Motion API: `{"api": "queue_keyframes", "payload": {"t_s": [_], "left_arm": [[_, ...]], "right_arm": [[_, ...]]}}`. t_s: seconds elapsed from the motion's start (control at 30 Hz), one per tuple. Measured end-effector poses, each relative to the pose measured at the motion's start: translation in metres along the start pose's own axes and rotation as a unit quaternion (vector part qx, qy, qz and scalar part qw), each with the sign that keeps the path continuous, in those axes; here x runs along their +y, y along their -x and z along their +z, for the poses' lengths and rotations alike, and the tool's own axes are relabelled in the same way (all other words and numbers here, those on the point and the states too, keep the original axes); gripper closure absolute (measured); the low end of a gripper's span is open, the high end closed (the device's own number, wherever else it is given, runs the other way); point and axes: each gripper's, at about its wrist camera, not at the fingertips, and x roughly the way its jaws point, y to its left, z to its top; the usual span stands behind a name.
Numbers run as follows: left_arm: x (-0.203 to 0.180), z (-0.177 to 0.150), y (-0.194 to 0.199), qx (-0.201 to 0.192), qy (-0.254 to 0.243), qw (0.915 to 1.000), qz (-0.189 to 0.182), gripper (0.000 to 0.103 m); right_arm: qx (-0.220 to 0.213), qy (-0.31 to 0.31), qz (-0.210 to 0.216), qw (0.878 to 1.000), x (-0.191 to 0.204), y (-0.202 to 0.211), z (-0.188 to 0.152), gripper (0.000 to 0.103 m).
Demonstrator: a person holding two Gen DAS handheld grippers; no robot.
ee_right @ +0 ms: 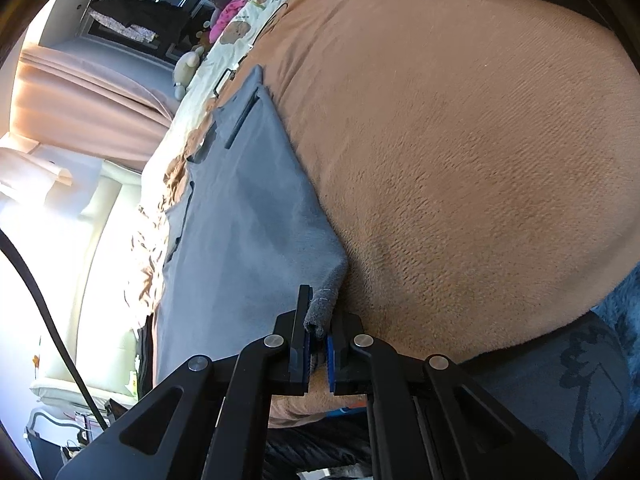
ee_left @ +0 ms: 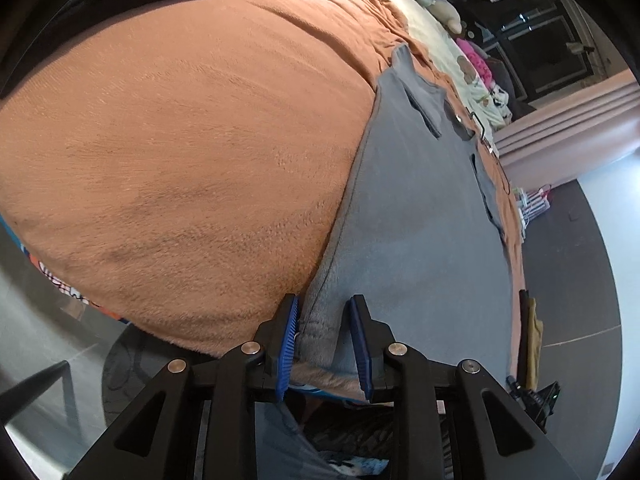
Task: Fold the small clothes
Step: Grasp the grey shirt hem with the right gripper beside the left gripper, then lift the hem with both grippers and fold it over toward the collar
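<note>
With the grey garment (ee_left: 416, 216) flat on the bed's brown blanket (ee_left: 180, 152), the left tool (ee_left: 325, 344) gaped around one near corner while the right tool (ee_right: 319, 354) pinched the other, so both should lift evenly.

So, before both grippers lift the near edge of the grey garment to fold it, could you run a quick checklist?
1. Right gripper shut on a near corner of the grey garment: ok.
2. Left gripper clamped on its corner: not ok; jaws open, hem between the blue pads.
3. Garment spread flat on the brown blanket: ok.
4. Far end with straps flat: ok.
5. Blanket caught in either grip: cannot tell.
</note>
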Motion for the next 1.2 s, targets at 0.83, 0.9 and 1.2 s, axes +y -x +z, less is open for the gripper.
{"api": "queue_keyframes", "payload": {"t_s": [0.83, 0.9, 1.2], "left_arm": [[-0.040, 0.009, 0.099, -0.084, -0.005, 0.9877, -0.131, 0.097], [-0.041, 0.009, 0.111, -0.094, -0.002, 0.9848, -0.146, 0.097], [-0.051, 0.010, 0.152, -0.124, -0.001, 0.9746, -0.187, 0.097]], "right_arm": [[-0.080, 0.062, 0.087, 0.991, 0.058, 0.089, -0.004, 0.102], [-0.085, 0.070, 0.094, 0.990, 0.059, 0.095, -0.010, 0.102], [-0.105, 0.086, 0.129, 0.982, 0.060, 0.127, -0.013, 0.102]]}}
